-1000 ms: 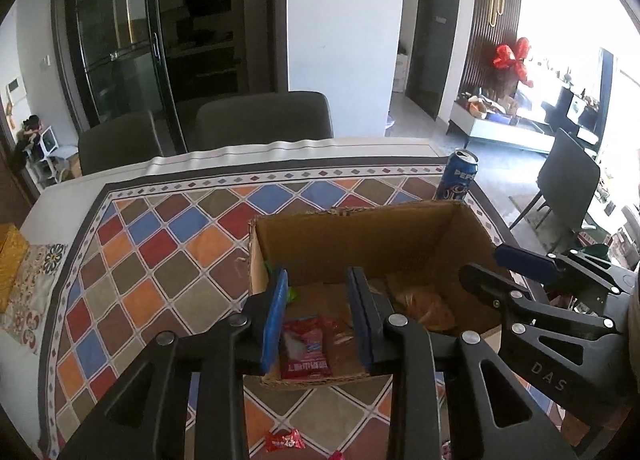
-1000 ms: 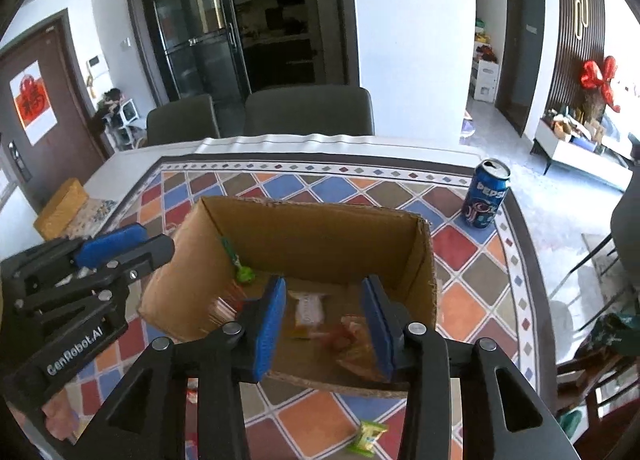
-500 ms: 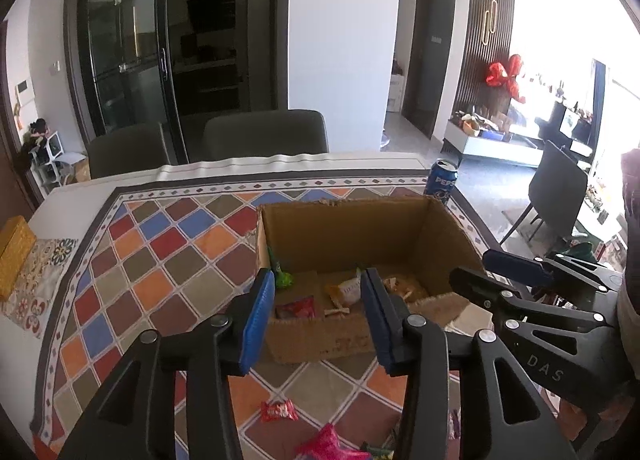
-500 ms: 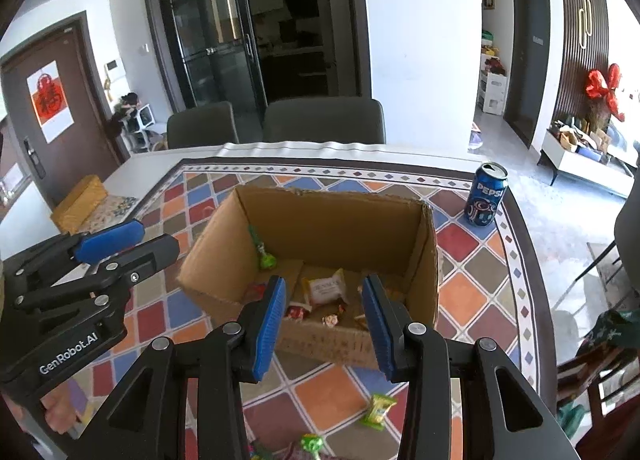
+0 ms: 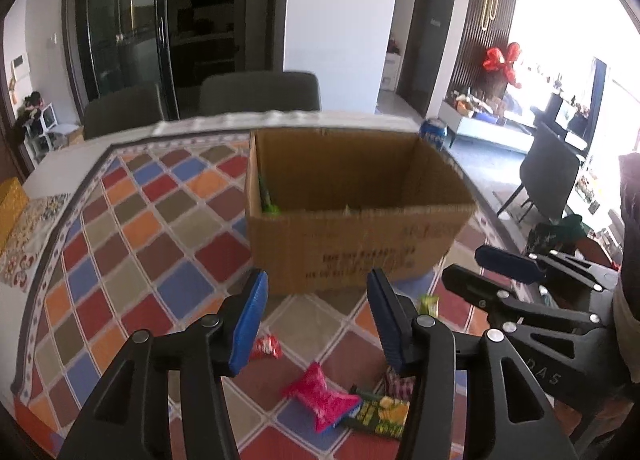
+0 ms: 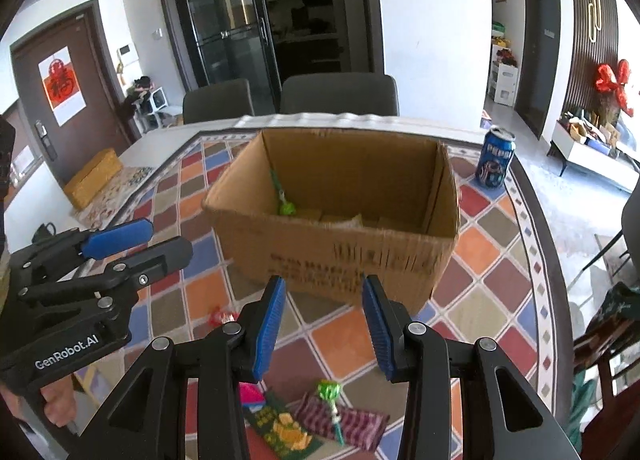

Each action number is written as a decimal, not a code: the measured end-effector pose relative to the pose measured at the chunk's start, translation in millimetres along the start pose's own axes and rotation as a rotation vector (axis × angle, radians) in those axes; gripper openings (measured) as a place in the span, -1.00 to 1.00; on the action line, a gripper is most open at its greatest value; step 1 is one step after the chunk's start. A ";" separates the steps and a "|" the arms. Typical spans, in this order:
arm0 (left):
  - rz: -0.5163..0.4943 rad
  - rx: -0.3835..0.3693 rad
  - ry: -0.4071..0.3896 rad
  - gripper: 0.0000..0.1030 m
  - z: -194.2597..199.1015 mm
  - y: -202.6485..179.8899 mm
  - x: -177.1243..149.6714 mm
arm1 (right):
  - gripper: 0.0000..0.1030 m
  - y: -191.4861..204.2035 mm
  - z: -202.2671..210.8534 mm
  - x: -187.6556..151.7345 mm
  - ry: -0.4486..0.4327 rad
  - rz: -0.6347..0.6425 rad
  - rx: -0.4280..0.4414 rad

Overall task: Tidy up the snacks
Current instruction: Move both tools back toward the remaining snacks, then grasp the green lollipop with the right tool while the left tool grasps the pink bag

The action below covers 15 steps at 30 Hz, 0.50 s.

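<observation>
Pepsi can point(image 6: 495, 157) plain from right wrist, half-hidden from left

The right gripper point(image 6: 323, 322) is sitting low in front of the box point(image 6: 340, 227), with its blue pads point(image 6: 267, 326) wide apart and nothing between them. The box is standing open on the colorful cloth point(image 6: 492, 280), and a green lollipop point(image 6: 285, 201) is leaning inside it. Near the gripper, loose snacks are lying on the cloth: a green pack point(image 6: 284, 430), a striped pack point(image 6: 348, 420), another lollipop point(image 6: 330, 394), a pink pack point(image 6: 250, 396) and a red candy point(image 6: 222, 316). The left gripper point(image 6: 132, 242) is showing on the left, pads a little apart. A blue can point(image 6: 495, 157) is standing to the right of the box.
</observation>
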<state>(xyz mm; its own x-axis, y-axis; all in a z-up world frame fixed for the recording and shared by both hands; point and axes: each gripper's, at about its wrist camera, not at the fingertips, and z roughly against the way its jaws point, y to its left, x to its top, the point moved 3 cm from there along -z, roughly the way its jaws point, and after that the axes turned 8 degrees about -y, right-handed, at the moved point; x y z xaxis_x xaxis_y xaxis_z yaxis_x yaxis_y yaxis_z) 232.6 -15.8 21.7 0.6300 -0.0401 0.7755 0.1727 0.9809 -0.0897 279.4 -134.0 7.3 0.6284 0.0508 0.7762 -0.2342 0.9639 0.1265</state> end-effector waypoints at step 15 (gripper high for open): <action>0.089 -0.025 0.191 0.00 -22.5 2.5 -75.4 | -0.20 0.1 -11.5 -60.9 0.117 -0.048 0.009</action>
<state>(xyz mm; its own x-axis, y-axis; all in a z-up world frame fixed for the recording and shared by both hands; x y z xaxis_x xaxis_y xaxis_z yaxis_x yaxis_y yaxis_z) 202.6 -14.6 -51.1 0.7750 0.0086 0.6319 0.1276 0.9772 -0.1698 249.6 -134.0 -47.1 0.7211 0.0355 0.6919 -0.2082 0.9636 0.1677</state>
